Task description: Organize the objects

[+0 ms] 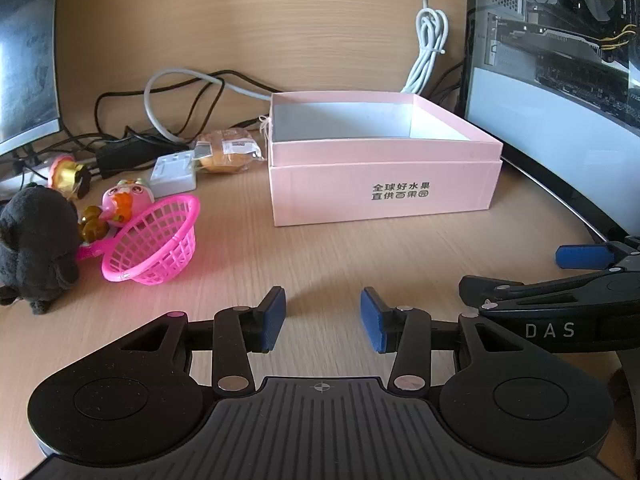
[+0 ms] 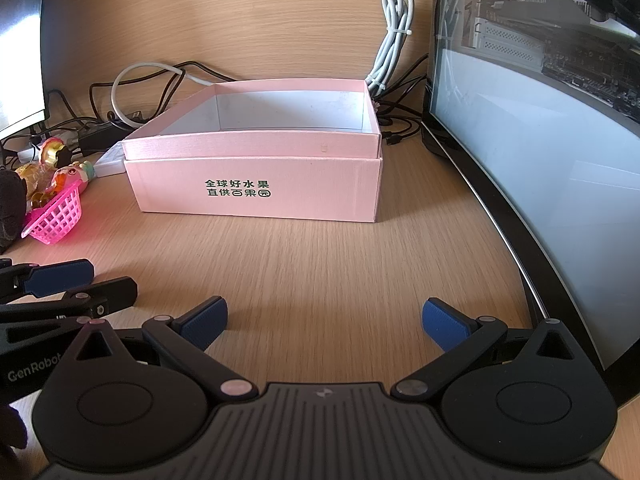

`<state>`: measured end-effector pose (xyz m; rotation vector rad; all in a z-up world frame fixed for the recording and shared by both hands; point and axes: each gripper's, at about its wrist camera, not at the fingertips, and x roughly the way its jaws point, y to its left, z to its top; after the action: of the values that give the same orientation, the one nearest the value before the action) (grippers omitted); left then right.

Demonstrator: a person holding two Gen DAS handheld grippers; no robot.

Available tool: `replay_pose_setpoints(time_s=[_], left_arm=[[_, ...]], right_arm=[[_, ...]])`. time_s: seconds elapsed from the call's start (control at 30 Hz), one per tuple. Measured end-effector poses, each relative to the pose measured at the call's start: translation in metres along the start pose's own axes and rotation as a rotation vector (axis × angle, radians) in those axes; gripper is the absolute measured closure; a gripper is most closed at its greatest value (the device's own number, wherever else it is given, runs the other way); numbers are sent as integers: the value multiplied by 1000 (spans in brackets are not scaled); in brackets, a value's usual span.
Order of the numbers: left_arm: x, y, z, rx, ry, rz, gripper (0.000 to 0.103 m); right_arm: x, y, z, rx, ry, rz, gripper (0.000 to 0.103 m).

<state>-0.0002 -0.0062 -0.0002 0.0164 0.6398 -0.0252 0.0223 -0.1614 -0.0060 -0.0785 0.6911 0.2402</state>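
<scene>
- Black plush toy (image 1: 34, 236): left edge of the tabletop (image 1: 320, 256), upright, touching the toy cluster beside it.
- Pink plastic basket (image 1: 154, 240): tipped on its side near the left edge, mouth facing right, leaning against the plush toy and a pink bird figure (image 1: 124, 200); amber and gold trinkets sit just behind.
- Grey adapter block (image 1: 174, 174) and wrapped bun (image 1: 226, 150): between the toys and the box, near the rear cables (image 1: 180, 96).
- Pink box (image 1: 380, 168): centre of the tabletop, lid off, interior bare and white, printed side facing the grippers; bundled white cord (image 1: 430, 46) behind its rear right corner.
- Open wood surface: a broad bare strip runs between the box front and both grippers.
- Left gripper (image 1: 323, 320): low over the near edge, fingers spread, holding nothing.
- Right gripper (image 2: 325, 320): just beside the left one, fingers spread wider, holding nothing.
- Computer case (image 2: 540, 140): glass-sided, along the right edge, close beside the box.
</scene>
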Motion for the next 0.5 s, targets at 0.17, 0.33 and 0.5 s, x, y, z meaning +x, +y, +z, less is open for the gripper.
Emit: replay_pose_setpoints(time_s=[0.17, 0.33, 0.5], left_arm=[[0, 0, 0, -4, 0, -2, 56], [0, 0, 0, -3, -1, -2, 56], [-1, 1, 0, -7, -2, -8, 56]], right_arm=[[0, 1, 0, 0, 0, 0, 0], [2, 0, 1, -2, 0, 4, 0], [2, -1, 2, -17, 15, 24, 0]])
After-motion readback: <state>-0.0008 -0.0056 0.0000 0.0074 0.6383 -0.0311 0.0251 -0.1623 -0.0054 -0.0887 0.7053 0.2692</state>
